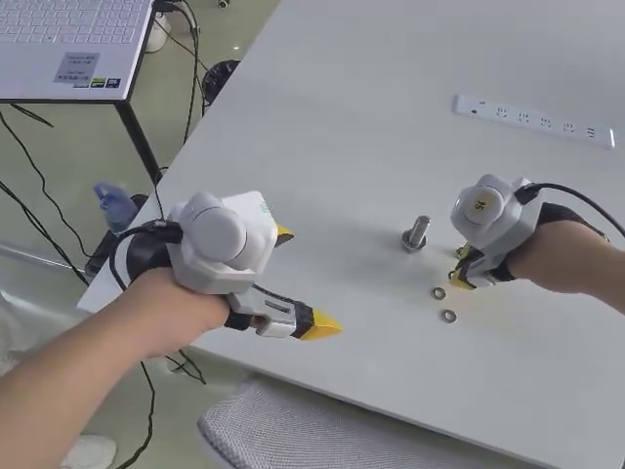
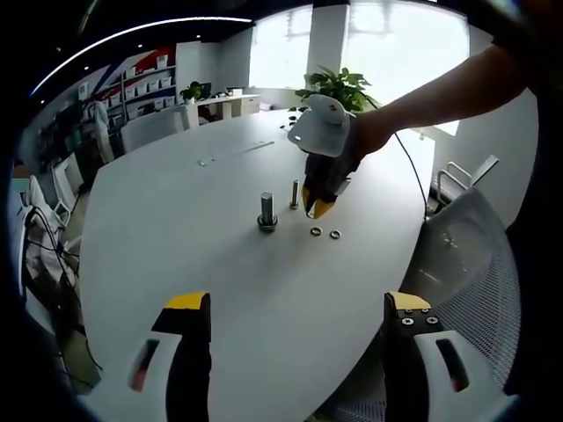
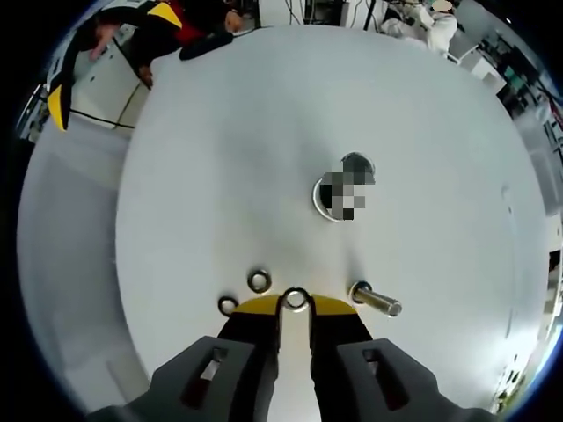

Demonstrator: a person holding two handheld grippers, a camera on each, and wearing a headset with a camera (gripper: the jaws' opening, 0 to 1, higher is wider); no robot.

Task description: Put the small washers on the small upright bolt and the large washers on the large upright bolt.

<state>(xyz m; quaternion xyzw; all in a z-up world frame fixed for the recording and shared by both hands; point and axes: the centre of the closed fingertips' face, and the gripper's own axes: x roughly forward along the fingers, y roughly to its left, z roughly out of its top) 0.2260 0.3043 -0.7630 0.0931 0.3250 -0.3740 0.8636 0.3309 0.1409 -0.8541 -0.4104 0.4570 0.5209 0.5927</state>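
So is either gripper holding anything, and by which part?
The left gripper is open, empty. The right gripper has its tips either side of a washer, at its rim; whether they pinch it cannot be told.

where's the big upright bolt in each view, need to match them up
Head view: large bolt right of centre, just left of the right gripper.
Left gripper view: near the middle, left of the small bolt.
Right gripper view: centre, seen from above.
Shared landmark: the two loose washers lying near it.
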